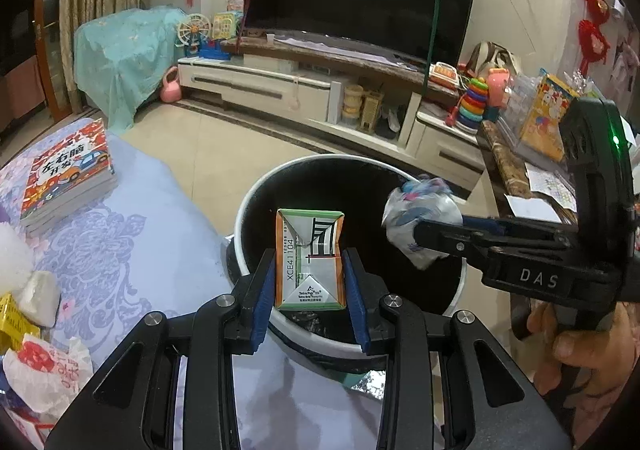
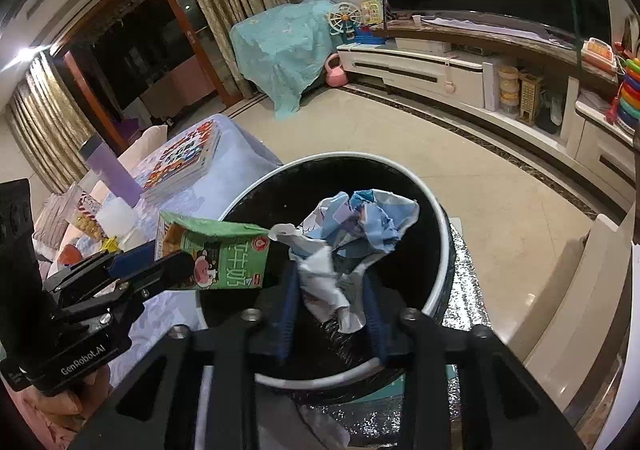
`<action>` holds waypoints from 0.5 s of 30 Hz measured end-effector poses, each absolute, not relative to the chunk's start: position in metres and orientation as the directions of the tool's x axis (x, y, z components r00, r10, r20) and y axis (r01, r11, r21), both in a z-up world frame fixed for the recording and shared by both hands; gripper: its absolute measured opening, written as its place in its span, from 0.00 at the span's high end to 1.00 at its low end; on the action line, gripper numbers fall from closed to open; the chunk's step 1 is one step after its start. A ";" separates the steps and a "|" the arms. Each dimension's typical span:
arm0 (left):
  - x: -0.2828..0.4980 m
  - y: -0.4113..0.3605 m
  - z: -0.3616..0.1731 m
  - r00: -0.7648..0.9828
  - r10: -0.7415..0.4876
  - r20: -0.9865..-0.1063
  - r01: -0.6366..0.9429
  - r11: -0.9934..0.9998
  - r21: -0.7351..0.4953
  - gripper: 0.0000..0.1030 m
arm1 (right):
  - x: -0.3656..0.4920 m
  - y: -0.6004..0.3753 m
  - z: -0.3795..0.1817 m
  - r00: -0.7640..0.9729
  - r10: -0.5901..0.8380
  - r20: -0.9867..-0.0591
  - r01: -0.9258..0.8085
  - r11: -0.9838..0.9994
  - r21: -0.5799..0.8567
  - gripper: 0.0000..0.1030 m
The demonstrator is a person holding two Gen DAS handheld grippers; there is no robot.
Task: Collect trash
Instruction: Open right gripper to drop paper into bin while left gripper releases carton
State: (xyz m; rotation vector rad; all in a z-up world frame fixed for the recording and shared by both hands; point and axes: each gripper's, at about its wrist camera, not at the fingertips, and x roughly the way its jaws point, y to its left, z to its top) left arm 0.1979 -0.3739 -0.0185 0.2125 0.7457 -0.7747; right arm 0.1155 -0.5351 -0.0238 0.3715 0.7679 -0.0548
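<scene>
While the left gripper (image 1: 310, 270) pinches a milk carton (image 1: 310, 259) over the trash bin (image 1: 256, 190), the right gripper (image 2: 332, 290) squeezes a crumpled wrapper (image 2: 352, 234) above its far rim.

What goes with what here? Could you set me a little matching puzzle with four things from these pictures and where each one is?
1. milk carton
2. crumpled wrapper
3. stack of books
4. trash bin

a. lies on the lilac cloth
b. clamped in the right gripper
c. stands open below both grippers
d. clamped in the left gripper

Pairs: 1-d, 2-b, 3-a, 4-c
</scene>
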 end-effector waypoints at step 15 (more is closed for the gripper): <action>0.162 -0.292 -0.027 0.596 -0.447 -0.667 0.556 0.829 -0.060 0.25 | 0.093 -0.524 -0.014 0.764 0.089 -0.639 0.201 0.909 0.366 0.21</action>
